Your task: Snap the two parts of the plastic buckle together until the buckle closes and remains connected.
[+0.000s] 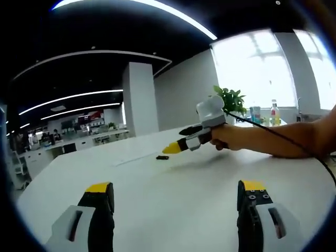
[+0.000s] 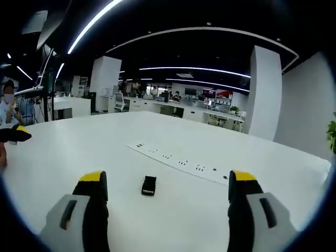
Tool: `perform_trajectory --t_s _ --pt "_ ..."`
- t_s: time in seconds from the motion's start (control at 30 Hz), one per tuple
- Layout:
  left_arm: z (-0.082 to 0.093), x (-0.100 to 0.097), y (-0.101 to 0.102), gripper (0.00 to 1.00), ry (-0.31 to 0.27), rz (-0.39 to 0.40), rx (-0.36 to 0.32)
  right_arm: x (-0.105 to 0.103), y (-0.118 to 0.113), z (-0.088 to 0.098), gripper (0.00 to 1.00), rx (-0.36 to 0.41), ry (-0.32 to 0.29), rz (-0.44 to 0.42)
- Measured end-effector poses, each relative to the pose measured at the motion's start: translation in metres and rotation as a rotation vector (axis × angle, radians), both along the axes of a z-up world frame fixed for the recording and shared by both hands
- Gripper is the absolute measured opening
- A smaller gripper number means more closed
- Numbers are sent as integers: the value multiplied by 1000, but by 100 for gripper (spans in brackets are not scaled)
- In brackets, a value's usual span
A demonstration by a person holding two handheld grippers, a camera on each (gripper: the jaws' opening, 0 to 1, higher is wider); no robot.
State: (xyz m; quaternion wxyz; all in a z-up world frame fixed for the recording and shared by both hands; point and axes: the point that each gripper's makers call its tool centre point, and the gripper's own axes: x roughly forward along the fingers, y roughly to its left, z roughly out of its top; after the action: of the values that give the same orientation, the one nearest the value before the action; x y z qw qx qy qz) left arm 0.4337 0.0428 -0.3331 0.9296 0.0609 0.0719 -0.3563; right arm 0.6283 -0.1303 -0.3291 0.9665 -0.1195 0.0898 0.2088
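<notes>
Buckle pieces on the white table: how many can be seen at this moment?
1. A single small black buckle piece lies on the white table, between and ahead of the right hand-held gripper; a second part may be hidden or already joined.

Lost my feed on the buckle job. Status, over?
Left gripper open, empty, above the table. Right gripper open, empty, lined up on the buckle piece. Piece lies loose on the table, untouched. Nothing in the way.

Lighting: long ceiling light strips (image 2: 94, 21) against a dark ceiling; bright daylight from the windows (image 1: 257, 68), blown out to white. Desk (image 1: 173, 194) evenly lit, pale, with soft faint shadows. Quality: strong fisheye curvature, straight lines bowed toward edges; distant office background soft, slightly blurred.
</notes>
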Motion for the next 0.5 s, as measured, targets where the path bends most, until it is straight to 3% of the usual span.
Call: perform_trajectory --t_s 0.2,0.5 --pt "15 -4 4 100 -42 8 -59 -16 -2 2 95 29 0 0" --pt "23 6 12 100 -42 41 -123 -36 -9 5 96 72 -1 9"
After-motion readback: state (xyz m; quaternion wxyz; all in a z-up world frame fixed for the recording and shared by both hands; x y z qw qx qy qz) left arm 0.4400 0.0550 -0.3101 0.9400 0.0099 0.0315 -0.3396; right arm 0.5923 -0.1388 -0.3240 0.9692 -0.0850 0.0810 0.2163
